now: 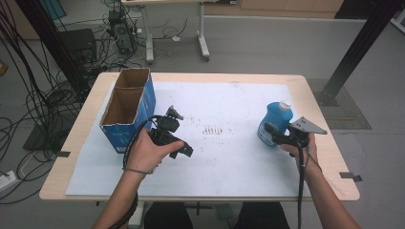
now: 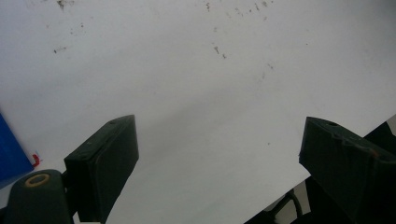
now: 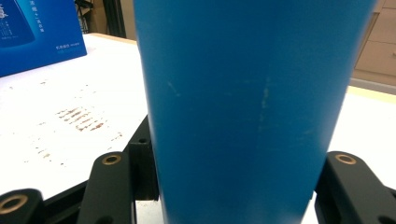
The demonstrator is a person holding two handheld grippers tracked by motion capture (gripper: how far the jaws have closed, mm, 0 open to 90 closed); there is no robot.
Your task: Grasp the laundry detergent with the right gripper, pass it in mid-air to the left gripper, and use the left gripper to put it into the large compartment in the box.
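The box (image 1: 128, 108) is the landmark: a blue carton with its top open, standing at the far left of the white sheet (image 1: 229, 171) that covers the table (image 1: 310, 90). In the high view its two brown compartments look empty, though their floors are in shadow. White print runs across its blue side in both the high view and the right gripper view (image 3: 32, 32), too small and blurred to read. The bottle (image 1: 274, 121), blue with a white cap, stands upright well to the right of the box, near the sheet's right edge; no label shows on the side seen in the right gripper view (image 3: 247, 107), only faint scuffs on plain blue. The right gripper (image 1: 276, 135), on the bottle's near side and far from the box, is clamped on the bottle's lower body: in its own view (image 3: 238, 186) the black jaws press against the bottle on both sides. The left gripper (image 1: 177, 125) sits just right of the box's near corner, in the person's left hand (image 1: 150, 155), its jaws released and set wide apart. In its own view (image 2: 219, 154) they are over bare sheet with nothing between them, and a sliver of the box shows at the left edge (image 2: 9, 149). Between box and bottle, a patch of short brown marks (image 1: 212, 130) stains the sheet.
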